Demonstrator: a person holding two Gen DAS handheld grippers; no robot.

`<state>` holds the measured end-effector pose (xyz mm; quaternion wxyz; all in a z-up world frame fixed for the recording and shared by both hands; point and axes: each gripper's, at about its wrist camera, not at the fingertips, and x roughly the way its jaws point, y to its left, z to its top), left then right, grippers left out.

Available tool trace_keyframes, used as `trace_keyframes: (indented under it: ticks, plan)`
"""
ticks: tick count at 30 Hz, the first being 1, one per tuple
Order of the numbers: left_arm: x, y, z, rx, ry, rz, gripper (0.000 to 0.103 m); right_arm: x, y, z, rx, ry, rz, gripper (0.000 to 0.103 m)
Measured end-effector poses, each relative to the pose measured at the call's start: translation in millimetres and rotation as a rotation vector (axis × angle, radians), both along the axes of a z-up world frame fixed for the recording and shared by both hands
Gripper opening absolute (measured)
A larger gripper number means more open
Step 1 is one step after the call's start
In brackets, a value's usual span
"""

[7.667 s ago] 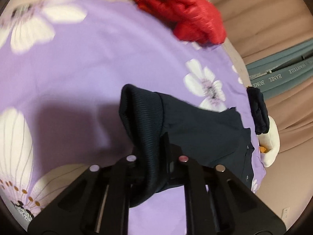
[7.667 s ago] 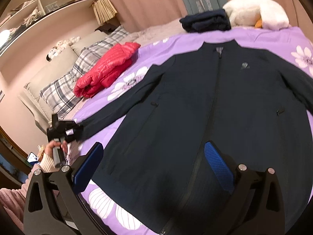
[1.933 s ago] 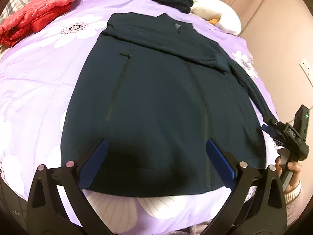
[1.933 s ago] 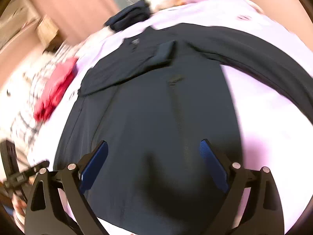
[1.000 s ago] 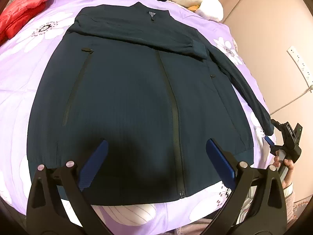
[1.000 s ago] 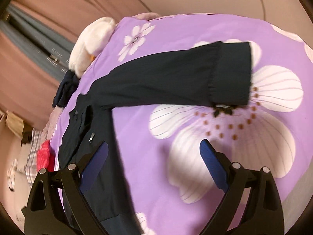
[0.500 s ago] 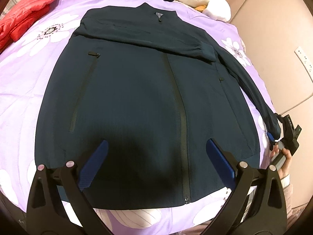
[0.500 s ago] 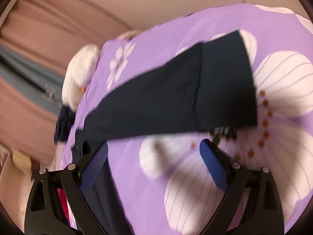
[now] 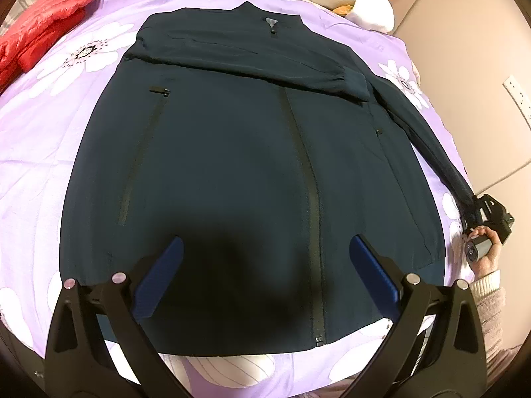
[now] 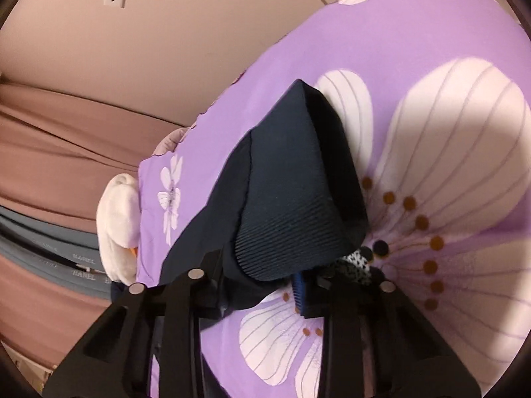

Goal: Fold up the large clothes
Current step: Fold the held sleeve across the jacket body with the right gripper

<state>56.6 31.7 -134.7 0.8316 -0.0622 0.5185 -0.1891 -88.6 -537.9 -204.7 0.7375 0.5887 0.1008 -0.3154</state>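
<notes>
Navy cuff [image 10: 292,205] — pinched by right gripper [image 10: 265,285].

The left gripper [image 9: 264,270] hangs up high with its two fingers spread wide. The right gripper [image 10: 265,285] is at three o'clock, squeezed tight, held by a hand [image 9: 485,254].

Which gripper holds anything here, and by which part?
The right gripper is shut on the ribbed cuff of the navy jacket's outstretched sleeve. The left gripper is open, holding nothing.

red jacket [image 9: 43,46] far left; bedspread [image 9: 39,152] bare beside
</notes>
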Motion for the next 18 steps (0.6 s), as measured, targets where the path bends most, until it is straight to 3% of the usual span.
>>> trace_keyframes:
  ticks: [6, 11, 14, 18]
  plan:
    - [7, 6, 0, -0.027, -0.002, 0.009, 0.101, 29, 9, 80, -0.246, 0.02, 0.093, 0.022]
    - [17, 20, -1, -0.054, -0.006, 0.034, 0.101, 85, 39, 162, -0.465, 0.078, 0.21, 0.022]
    - [25, 32, 1, -0.073, -0.012, 0.056, 0.101, 140, 77, 208, -0.62, 0.132, 0.337, 0.021]
    - [34, 53, 2, -0.095, -0.025, 0.099, 0.101, 235, 170, 257, -0.858, 0.212, 0.562, 0.021]
